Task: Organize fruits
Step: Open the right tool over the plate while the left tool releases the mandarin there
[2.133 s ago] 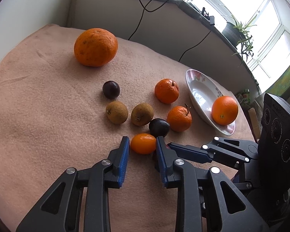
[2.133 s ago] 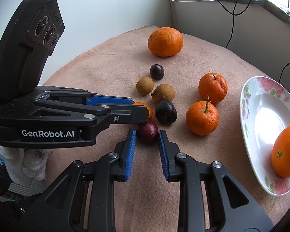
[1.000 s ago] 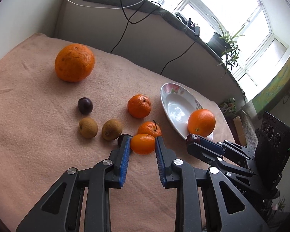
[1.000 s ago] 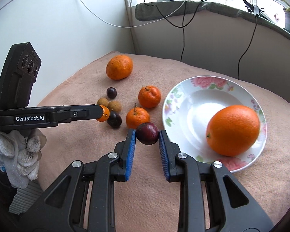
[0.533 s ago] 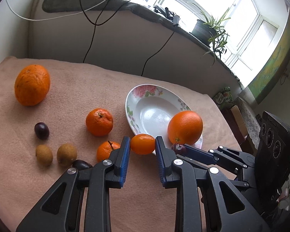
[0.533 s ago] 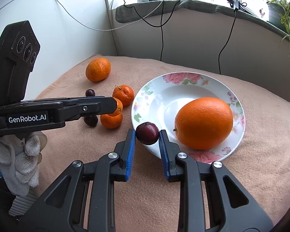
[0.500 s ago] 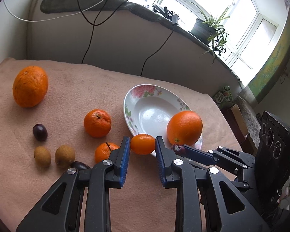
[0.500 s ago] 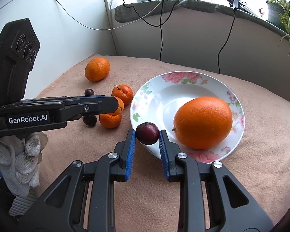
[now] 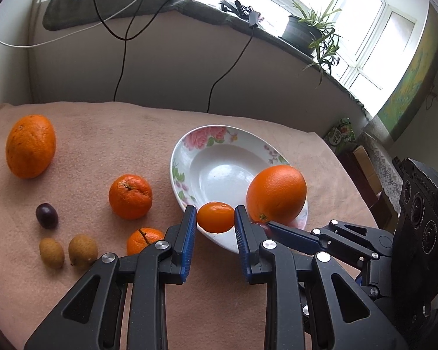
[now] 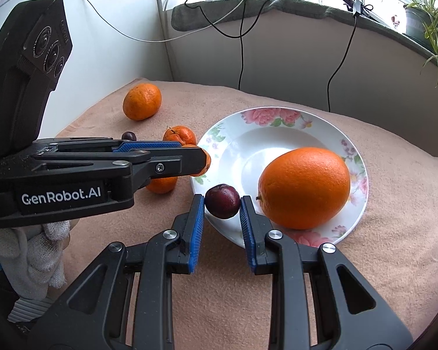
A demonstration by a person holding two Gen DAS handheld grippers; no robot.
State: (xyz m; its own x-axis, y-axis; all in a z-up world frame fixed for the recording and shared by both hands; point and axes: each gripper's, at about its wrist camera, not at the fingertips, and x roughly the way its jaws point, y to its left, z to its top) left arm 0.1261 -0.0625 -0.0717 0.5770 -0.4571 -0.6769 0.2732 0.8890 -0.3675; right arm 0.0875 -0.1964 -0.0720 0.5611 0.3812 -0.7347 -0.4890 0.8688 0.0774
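Both tongs are loaded and held over the near rim of the floral plate (image 9: 187,143). The left tongs (image 9: 215,218) are clamped on a small mandarin (image 9: 215,217), its sides pressed between the two blue pads right at the tips, so the fruit sits over the plate's near-left edge. The right tongs (image 10: 222,202) grip a dark red plum (image 10: 222,201) the same way, pinched at the tips, hanging over the plate's near edge just left of the large orange (image 10: 304,187) that lies in the plate on its right side. In the left wrist view the right tongs come in from the right, their tips just beside the mandarin and close under that orange (image 9: 276,194); only a sliver of the plum shows there.

The plate rests on a pinkish-tan blanket (image 9: 108,134) that covers the surface; its white well is bare apart from the orange.

Left of the plate, loose fruit lies on the blanket: a tangerine (image 9: 130,196) just beside the plate, a second tangerine with a stem (image 9: 144,240) nearer and partly hidden behind the left tongs, two brown longans (image 9: 52,253) side by side at the near left, a dark plum (image 9: 46,215) just beyond them, and a big rough-skinned orange (image 9: 30,145) well apart at the far left.

A white-gloved hand (image 10: 41,250) shows under the left tool in the right wrist view. Black cables (image 9: 122,55) hang down the wall behind, and a potted plant (image 9: 312,30) stands on the windowsill.
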